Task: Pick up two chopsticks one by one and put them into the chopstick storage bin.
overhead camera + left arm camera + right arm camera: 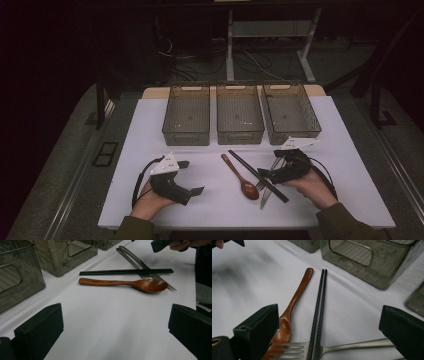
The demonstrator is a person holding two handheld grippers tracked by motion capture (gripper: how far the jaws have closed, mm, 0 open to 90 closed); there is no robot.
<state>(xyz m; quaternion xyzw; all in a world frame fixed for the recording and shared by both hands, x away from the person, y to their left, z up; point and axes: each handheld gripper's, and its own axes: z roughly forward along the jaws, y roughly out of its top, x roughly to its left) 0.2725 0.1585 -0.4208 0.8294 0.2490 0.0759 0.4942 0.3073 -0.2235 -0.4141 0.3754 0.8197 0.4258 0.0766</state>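
Observation:
A brown wooden spoon (pixel 240 176), a pair of black chopsticks (pixel 257 169) and a metal fork (pixel 270 169) lie together on the white table (pixel 150 130), right of centre. My right gripper (pixel 267 165) hovers open just over them. The right gripper view has the chopsticks (pixel 320 297) and fork (pixel 352 346) between its wide jaws, with the spoon (pixel 297 295) by the left jaw. My left gripper (pixel 191 177) is open and empty, left of the cutlery. In the left gripper view, the spoon (pixel 125 283) and chopsticks (pixel 126 272) lie ahead of it.
Three empty translucent bins (pixel 186 114) (pixel 239 112) (pixel 291 111) stand in a row at the back of the table. A metal knife (pixel 265 199) lies under the chopsticks beside the fork. Bare table surface stretches between my two grippers.

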